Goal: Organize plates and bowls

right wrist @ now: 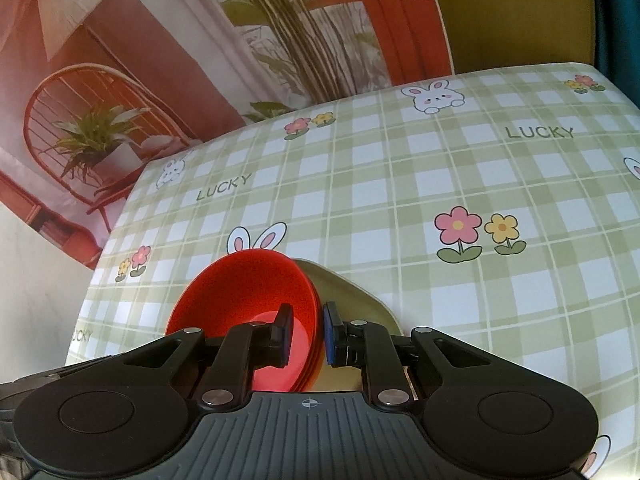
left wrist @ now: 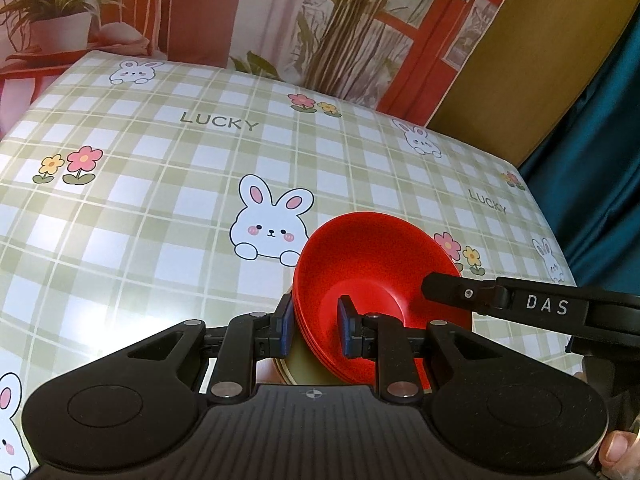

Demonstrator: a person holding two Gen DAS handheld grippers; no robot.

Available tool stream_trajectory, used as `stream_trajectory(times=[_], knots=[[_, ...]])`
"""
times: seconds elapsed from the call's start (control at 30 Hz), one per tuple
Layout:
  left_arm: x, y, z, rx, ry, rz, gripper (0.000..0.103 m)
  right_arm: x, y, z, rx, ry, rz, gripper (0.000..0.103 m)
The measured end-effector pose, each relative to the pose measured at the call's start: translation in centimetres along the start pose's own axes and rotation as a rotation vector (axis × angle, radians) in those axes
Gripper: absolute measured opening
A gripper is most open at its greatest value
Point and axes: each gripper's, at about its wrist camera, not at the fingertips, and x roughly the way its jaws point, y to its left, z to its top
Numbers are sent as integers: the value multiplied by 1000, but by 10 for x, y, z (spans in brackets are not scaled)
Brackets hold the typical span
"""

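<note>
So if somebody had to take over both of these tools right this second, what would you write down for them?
Left hand-held gripper: shut on the left rim of the stack of red bowls.
Right hand-held gripper: shut on the stack's opposite rim.
Where things are: the nested bowls sit over an olive-green plate on the checked bunny tablecloth. Whether they rest on the plate or hang just above it cannot be told.
Done: the bowls are nested.
Left: probably settle the stack squarely on the plate, then open both grippers.
</note>
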Motion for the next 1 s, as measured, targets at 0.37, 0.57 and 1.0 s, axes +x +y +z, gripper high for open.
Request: stream_trajectory(times=[0.37,0.57,1.0], knots=[[-4,-5,0,40,-28,26,24,0,-3,-3,0,2,-1,17],[-13,-9,3,71,-58,39,25,-14,-2,0,-21,-37,-4,24],[-79,-35,16,172,-219,84,46,-81,-4,12,-60,-202,-30,39]])
